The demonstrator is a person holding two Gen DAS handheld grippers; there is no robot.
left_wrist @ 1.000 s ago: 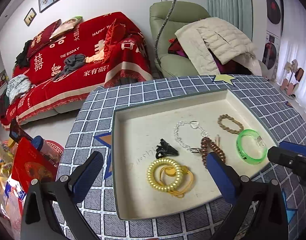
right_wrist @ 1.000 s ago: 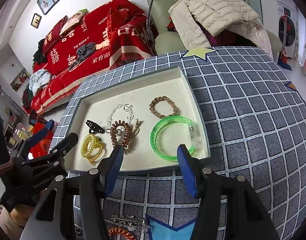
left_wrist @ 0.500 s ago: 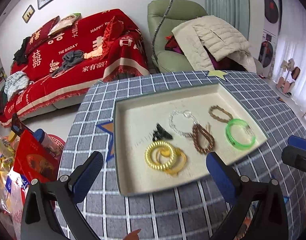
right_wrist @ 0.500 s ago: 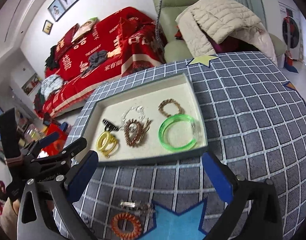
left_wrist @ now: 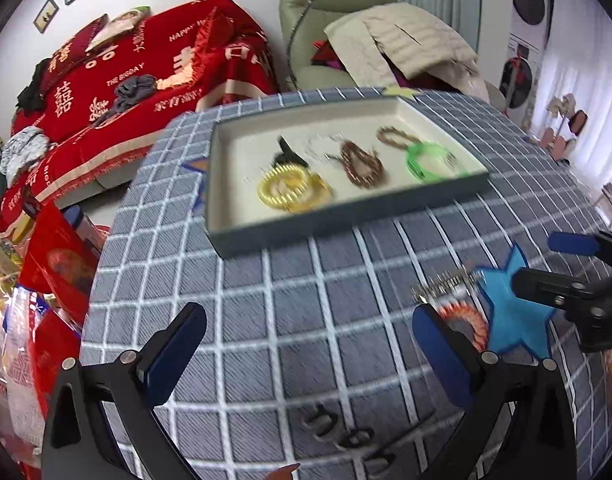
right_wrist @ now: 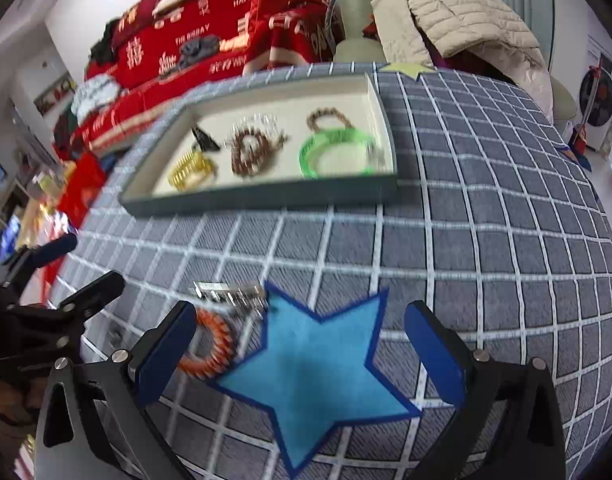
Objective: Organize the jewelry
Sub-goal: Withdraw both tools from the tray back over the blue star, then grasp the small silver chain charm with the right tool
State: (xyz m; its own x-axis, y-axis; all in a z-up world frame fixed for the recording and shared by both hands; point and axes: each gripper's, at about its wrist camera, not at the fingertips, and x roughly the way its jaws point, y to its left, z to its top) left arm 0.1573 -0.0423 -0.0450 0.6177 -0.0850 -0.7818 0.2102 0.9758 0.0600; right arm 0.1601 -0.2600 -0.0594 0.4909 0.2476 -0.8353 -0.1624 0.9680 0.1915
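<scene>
Checked cloth under me: tray [right_wrist: 265, 196] holds six pieces; orange bracelet [right_wrist: 209, 344] and silver clasp [right_wrist: 229, 294] remain; both my grippers [right_wrist: 299, 344] [left_wrist: 308, 354] gape empty.

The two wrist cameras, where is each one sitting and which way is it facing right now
Left wrist: on the left gripper, tilted down over the near tablecloth toward the tray; its open blue fingers frame the view, the right gripper enters from the right.
Right wrist: on the right gripper, tilted down over the blue star patch; its fingers stand wide open with nothing between them, the left gripper shows at left.
Shared: the tray, green bangle, orange bracelet, silver chain and star patch.
</scene>
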